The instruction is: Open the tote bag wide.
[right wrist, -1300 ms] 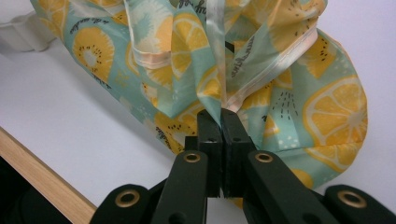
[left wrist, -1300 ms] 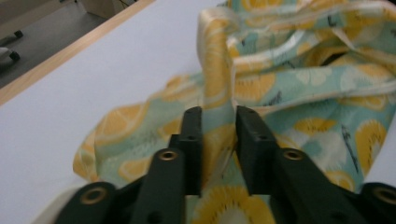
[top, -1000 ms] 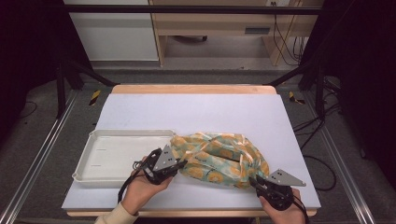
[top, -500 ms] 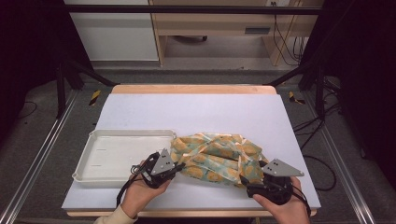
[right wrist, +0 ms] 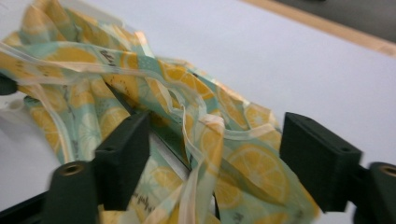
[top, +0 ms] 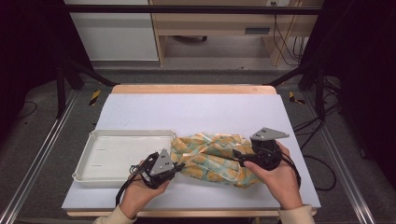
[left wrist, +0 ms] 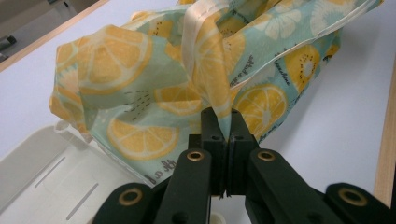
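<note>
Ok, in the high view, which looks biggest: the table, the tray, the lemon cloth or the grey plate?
1. Table, by far.
2. Tray and cloth: they look about alike, and the cloth is bunched up, so no ranking.
3. Grey plate on the right hand-held gripper, smallest.

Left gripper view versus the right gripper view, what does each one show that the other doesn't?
Left gripper view: the left gripper with its jaws shut on a fold of the lemon-print cloth, plus a corner of the white tray. Right gripper view: the right gripper with its jaws wide open around the cloth's pale edging. Both: the cloth lying bunched on the white table.
</note>
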A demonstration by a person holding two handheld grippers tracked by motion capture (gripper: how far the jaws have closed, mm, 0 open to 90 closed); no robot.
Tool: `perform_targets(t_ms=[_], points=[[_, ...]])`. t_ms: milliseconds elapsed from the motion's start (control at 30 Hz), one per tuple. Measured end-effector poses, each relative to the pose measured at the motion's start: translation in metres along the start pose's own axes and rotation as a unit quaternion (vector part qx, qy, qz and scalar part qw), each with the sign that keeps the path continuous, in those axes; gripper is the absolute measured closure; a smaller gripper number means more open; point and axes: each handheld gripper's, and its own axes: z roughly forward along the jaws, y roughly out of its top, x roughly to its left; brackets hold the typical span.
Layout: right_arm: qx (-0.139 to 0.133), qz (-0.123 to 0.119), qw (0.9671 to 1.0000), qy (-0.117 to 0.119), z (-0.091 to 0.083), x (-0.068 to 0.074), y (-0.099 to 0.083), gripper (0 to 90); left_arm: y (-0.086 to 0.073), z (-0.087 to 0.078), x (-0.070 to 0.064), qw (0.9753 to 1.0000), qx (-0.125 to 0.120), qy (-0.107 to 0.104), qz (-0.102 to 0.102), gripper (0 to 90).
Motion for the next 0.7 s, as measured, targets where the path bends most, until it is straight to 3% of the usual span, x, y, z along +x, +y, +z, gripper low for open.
perform_targets(t_ms=[100,133,167,200,233,267,300,333,433,667,700], points=[[0.025,0.007,0.9996,0.009,0.017,-0.004,0.003,37.7,0.002,-0.003,-0.001,1.0000,-0.004,-0.002,0.003,89.3],[0.025,0.007,0.9996,0.009,0.017,-0.004,0.003,37.7,0.002,-0.003,-0.001,1.0000,-0.004,-0.002,0.003,89.3],[0.037,0.005,0.9992,0.013,0.023,-0.006,0.001,49.4,0.003,-0.005,-0.001,1.0000,-0.007,-0.002,0.004,89.3],[0.037,0.005,0.9992,0.013,0.023,-0.006,0.001,49.4,0.003,-0.005,-0.001,1.0000,-0.007,-0.002,0.004,89.4],[0.040,0.008,0.9989,0.023,0.025,-0.009,-0.002,64.9,0.004,-0.006,0.000,0.9999,-0.009,-0.001,0.005,89.4],[0.040,0.008,0.9989,0.023,0.025,-0.009,-0.002,64.9,0.004,-0.006,0.000,0.9999,-0.009,-0.001,0.005,89.4],[0.040,0.012,0.9988,0.026,0.025,-0.010,-0.004,71.2,0.004,-0.006,0.000,0.9999,-0.009,0.000,0.006,89.4],[0.024,0.013,0.9992,0.028,0.019,-0.011,-0.007,81.8,0.005,-0.006,0.000,0.9999,-0.009,0.001,0.007,89.3],[-0.003,0.013,0.9991,0.041,0.005,-0.010,-0.014,87.1,0.006,-0.004,0.004,0.9999,-0.006,0.008,0.012,89.1],[-0.059,0.006,0.9966,0.056,-0.026,0.003,-0.029,88.8,0.016,0.000,0.017,0.9992,-0.008,0.034,0.021,88.7],[-0.080,0.006,0.9945,0.067,-0.032,0.008,-0.036,89.0,0.018,0.004,0.021,0.9991,-0.011,0.037,0.020,89.0]])
